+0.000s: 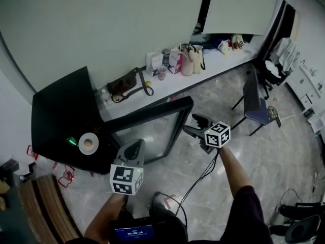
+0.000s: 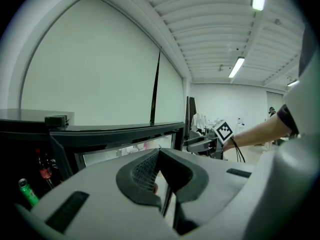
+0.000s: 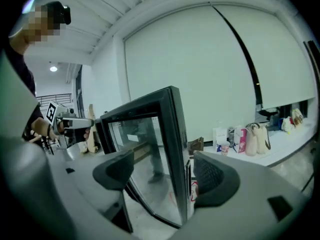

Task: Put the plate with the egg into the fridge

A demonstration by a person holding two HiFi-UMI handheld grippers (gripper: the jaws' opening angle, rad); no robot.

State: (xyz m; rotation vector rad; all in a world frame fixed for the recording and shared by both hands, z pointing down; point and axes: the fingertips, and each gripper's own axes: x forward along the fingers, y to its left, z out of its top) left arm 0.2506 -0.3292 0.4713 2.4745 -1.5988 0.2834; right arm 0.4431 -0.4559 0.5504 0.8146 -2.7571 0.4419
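plate (image 1: 95, 137) with egg (image 1: 88, 144) resting on the flat top of the low black fridge (image 1: 58, 111), near its front edge, not yet inside. left claw (image 1: 134, 149) hovered just beside the plate, on the wearer's side of it, its ribbed dark pads brought together on nothing. it was the nearer of the two, and the plate lay up and to its left. right claw (image 1: 192, 126) stood wide, the dark frame of the glass fridge door (image 1: 152, 128) passing between its pads with neither seen to press on it. it was well apart from the plate, across the swung-open door. plate: small, round, white and shallow, so without a long axis; judged best taken by its near rim and kept level, since the tan, smooth egg sat loose at the centre. door: clear glass in a glossy black frame. behind, a white worktop (image 1: 218, 67) carried bags and cartons.
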